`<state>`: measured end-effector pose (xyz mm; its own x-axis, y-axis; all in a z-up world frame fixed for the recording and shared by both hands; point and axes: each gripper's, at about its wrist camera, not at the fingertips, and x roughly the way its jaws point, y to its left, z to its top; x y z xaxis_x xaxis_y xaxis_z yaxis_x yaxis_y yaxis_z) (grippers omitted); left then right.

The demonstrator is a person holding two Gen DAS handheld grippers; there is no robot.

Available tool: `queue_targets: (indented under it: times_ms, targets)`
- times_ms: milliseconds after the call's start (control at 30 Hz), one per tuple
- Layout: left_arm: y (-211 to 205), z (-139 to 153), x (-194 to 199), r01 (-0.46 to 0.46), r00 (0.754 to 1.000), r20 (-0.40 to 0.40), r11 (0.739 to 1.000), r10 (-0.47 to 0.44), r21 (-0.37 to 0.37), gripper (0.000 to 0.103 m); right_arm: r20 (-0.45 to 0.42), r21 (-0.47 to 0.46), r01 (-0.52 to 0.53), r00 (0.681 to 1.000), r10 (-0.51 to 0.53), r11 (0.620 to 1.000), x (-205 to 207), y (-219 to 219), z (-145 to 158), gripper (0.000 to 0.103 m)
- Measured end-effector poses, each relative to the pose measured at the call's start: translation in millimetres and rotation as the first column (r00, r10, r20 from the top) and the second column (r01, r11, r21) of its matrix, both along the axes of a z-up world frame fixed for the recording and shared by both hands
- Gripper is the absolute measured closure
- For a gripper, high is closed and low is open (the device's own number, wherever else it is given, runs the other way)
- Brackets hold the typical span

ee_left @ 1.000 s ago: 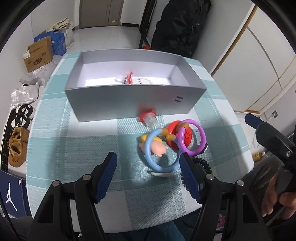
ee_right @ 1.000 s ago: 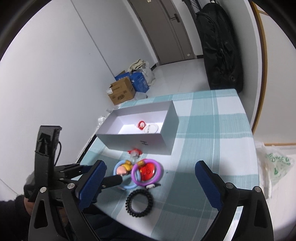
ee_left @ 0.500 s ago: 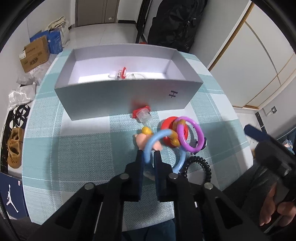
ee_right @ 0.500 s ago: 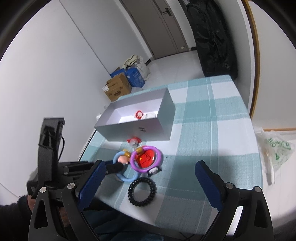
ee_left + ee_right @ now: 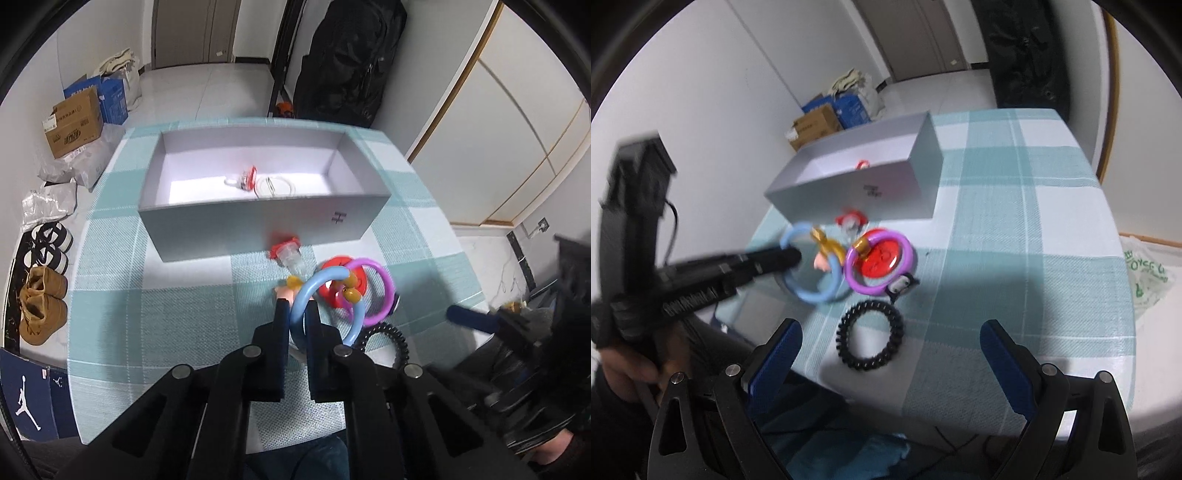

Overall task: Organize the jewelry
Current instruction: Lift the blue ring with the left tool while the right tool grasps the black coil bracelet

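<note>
My left gripper [image 5: 297, 310] is shut on the near rim of a light blue ring [image 5: 325, 275], which tilts up off the checked tablecloth. A gold bead links it to a pink figure [image 5: 284, 293]. Beside it lie a purple ring [image 5: 384, 291] around a red disc [image 5: 332, 266], and a black coil hair tie [image 5: 399, 339]. A red-capped clear piece [image 5: 286, 251] lies against the open grey box [image 5: 258, 229], which holds a similar piece [image 5: 247, 177] and a clear ring [image 5: 275, 186]. My right gripper [image 5: 888, 328] hangs open over the hair tie [image 5: 871, 334], clear of it.
The table's near edge runs just behind both grippers. On the floor to the left are shoes [image 5: 40, 295] and cardboard boxes [image 5: 74, 125]. A black bag [image 5: 347, 62] stands beyond the table. A plastic bag [image 5: 1145, 280] lies off the right edge.
My left jaws closed on the blue ring and tipped it up off the cloth. My right gripper sank and moved closer over the black hair tie.
</note>
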<state>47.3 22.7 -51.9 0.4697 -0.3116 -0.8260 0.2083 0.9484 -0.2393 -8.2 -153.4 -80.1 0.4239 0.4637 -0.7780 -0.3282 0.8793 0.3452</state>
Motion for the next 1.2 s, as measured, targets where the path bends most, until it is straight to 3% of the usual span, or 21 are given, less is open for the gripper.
queue_targets:
  times_ms: [267,433,667,800,1000,1200]
  targets:
    - [16,13,4,-0.033,0.998,0.042,0.998,0.036,-0.054,0.099,0.031,-0.089,-0.077,0.996,0.080,0.993,-8,24,-5,0.010]
    - [27,24,3,-0.050,0.995,0.078,0.994,0.058,-0.098,0.099,0.023,-0.138,-0.104,0.994,0.108,0.985,-7,34,-14,0.023]
    - [44,32,2,-0.077,0.991,0.100,0.986,0.093,-0.150,0.099,0.069,-0.240,-0.114,0.989,0.134,0.964,-9,48,-17,0.034]
    - [51,32,4,-0.089,0.989,0.100,0.983,0.107,-0.163,0.099,0.105,-0.334,-0.115,0.982,0.158,0.936,-13,58,-19,0.050]
    - [53,32,4,-0.093,0.989,0.096,0.980,0.112,-0.178,0.099,0.112,-0.337,-0.124,0.979,0.171,0.933,-15,60,-19,0.060]
    - [53,34,0,-0.086,0.989,0.104,0.981,0.106,-0.176,0.099,0.098,-0.290,-0.120,0.983,0.154,0.949,-13,54,-16,0.062]
